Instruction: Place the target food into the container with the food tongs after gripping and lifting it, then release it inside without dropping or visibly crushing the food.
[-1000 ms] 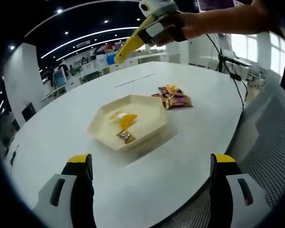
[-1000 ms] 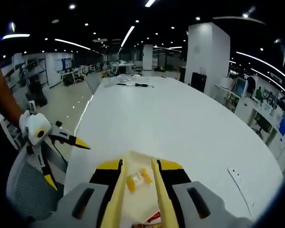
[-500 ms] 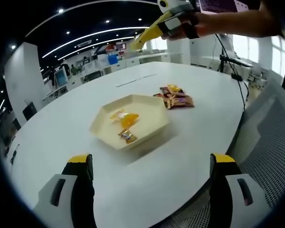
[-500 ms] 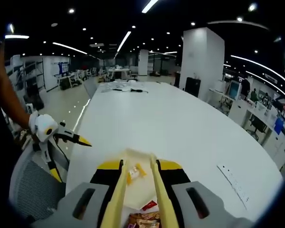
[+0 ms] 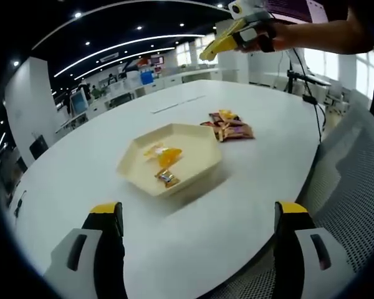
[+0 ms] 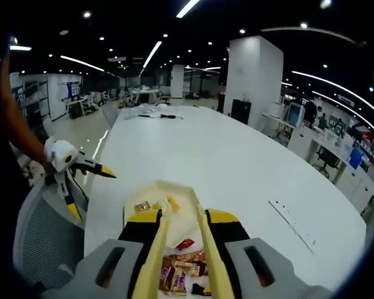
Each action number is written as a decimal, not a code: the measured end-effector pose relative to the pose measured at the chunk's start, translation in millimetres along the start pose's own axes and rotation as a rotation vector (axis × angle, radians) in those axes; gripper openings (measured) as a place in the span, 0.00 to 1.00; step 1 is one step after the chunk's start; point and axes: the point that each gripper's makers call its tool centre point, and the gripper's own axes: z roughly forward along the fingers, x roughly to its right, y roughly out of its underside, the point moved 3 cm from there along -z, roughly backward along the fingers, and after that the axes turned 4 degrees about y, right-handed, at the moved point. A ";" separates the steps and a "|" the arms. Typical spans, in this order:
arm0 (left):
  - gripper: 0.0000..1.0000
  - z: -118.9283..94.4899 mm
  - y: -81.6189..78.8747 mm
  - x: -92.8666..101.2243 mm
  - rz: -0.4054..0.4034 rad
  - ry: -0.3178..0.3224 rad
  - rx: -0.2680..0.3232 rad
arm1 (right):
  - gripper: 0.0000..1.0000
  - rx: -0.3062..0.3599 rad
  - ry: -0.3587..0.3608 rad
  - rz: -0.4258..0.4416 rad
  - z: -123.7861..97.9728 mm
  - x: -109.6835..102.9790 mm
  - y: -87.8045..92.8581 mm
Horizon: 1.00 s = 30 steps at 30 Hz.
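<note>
Left gripper view: left gripper point(image 5: 196, 249) low over the near table edge, its two yellow-tipped fingers point(image 5: 106, 215) spread wide, nothing between them. Ahead of the fingers, well apart from them, sits the cream hexagonal tray point(image 5: 199, 165) on the white table point(image 5: 68, 180); inside it lie wrapped candies point(image 5: 164, 163), orange and brown-gold. Beyond the tray, to its right side and just clear of its rim, a pile of snack packets point(image 5: 227, 128). Bare tabletop all round the tray; mesh chair back point(image 5: 355, 199) beside the right finger, off the table edge. Right gripper point(image 5: 234, 34) raised high beyond the packets, carrying yellow food tongs. Right gripper view: right gripper point(image 6: 181, 258) clamped around the yellow food tongs point(image 6: 206, 261), whose blades stand apart, empty. Between and beneath the blades lie the snack packets point(image 6: 177, 274); past the tips, the tray point(image 6: 187, 196). Left gripper point(image 6: 90, 171) sits off to the side at the table edge, beside the chair point(image 6: 43, 243).
</note>
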 end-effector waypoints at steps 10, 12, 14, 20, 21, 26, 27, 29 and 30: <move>0.97 -0.3 -1.1 -0.7 -0.004 -0.007 0.001 | 0.27 -0.021 0.041 0.029 -19.7 8.5 21.1; 0.96 0.1 -0.1 -0.5 -0.003 -0.008 -0.005 | 0.27 -0.026 0.041 0.026 -23.0 8.0 25.0; 0.96 0.2 -0.3 -0.1 -0.003 -0.008 -0.004 | 0.27 -0.028 0.046 0.011 -26.0 7.0 26.7; 0.96 0.5 0.5 0.6 0.000 -0.005 -0.009 | 0.27 -0.049 0.047 0.005 -33.0 7.1 39.1; 0.96 0.5 0.4 0.9 0.000 -0.003 -0.008 | 0.27 -0.052 0.044 0.011 -33.6 6.7 41.6; 0.96 0.1 0.2 0.4 -0.002 -0.008 -0.008 | 0.27 -0.078 0.049 0.017 -32.6 5.5 56.4; 0.96 0.4 0.2 0.6 -0.002 -0.007 -0.009 | 0.27 -0.087 0.051 0.020 -29.1 6.7 65.5; 0.96 1.1 0.7 2.0 -0.001 0.004 -0.013 | 0.27 -0.101 0.056 0.038 -25.8 6.6 74.2; 0.96 1.5 1.2 2.5 -0.003 0.007 -0.016 | 0.27 -0.103 0.058 0.039 -23.8 6.1 77.3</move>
